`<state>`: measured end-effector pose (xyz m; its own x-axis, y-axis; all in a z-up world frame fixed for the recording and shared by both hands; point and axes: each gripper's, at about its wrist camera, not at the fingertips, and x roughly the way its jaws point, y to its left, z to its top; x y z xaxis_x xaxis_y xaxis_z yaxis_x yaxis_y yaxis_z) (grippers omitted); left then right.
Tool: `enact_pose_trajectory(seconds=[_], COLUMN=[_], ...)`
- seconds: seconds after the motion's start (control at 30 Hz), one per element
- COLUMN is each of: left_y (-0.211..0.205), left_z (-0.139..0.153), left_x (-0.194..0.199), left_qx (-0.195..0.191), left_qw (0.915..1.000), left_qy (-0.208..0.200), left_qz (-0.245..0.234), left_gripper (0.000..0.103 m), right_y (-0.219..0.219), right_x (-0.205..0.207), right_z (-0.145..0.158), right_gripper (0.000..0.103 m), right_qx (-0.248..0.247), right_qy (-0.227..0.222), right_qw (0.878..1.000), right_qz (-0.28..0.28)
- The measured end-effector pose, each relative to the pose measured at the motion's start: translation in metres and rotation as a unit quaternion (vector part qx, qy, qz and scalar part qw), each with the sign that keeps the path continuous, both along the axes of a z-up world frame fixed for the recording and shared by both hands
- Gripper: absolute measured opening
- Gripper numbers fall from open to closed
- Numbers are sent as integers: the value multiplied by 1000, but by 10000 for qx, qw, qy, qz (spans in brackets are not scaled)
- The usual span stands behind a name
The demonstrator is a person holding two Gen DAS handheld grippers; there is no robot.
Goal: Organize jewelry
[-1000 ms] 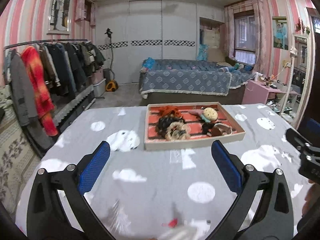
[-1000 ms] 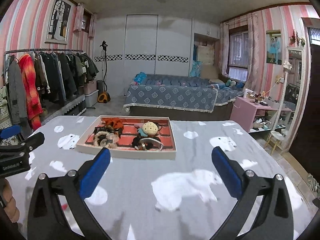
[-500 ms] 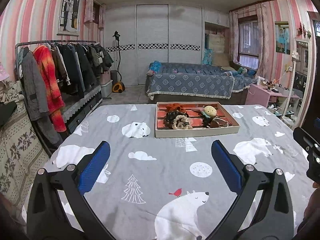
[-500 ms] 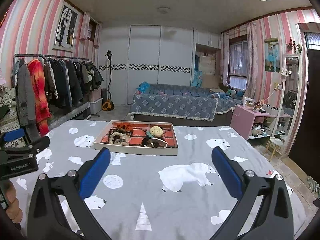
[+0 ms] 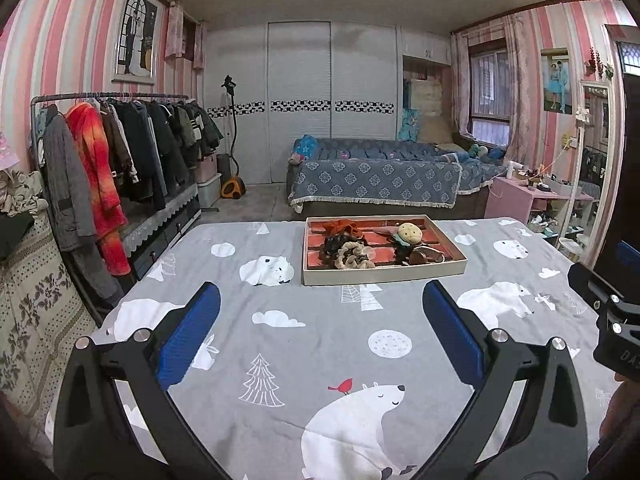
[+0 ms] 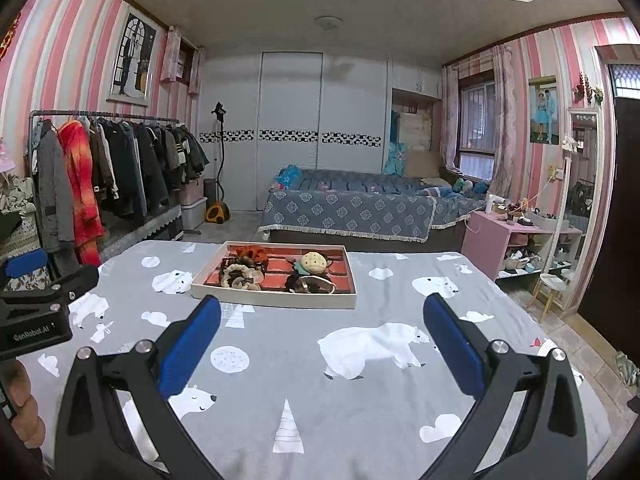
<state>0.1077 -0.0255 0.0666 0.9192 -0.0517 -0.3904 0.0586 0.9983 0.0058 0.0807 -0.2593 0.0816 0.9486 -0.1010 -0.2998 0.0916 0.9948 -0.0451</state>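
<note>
Both grippers pulling back from tray since earlier frames; more cloth showing now. Left gripper (image 5: pixel 320 332) hovering over cloth (image 5: pixel 320 344), jaws spread wide, gripping nothing. Right gripper (image 6: pixel 320 340) likewise hanging released, nothing between pads. Tray (image 5: pixel 384 276) sitting at far middle of table, well apart from both, holding scrunchies (image 5: pixel 350 254) at left, plush piece (image 5: pixel 410 234) at right. Grey cloth showing polar bears, trees. Behind: bed (image 5: pixel 376 180), clothes rack (image 5: pixel 108 152) lining left wall, pink cabinet (image 6: pixel 486 236) standing right, pink striped walls.
</note>
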Motion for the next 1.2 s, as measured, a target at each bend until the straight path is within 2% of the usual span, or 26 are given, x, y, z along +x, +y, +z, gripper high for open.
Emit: enact_pose_trajectory(seconds=[1.2], left_y=[-2], left_z=[4], left_x=[-5], left_qx=[45], left_qw=[9998], left_qy=[-169], left_qz=[104], left_gripper=[98], right_y=[-5], right_x=[-4], right_z=[5], right_gripper=[99], right_qx=[47], right_qy=[-90], right_qw=[9999], right_qz=[-96])
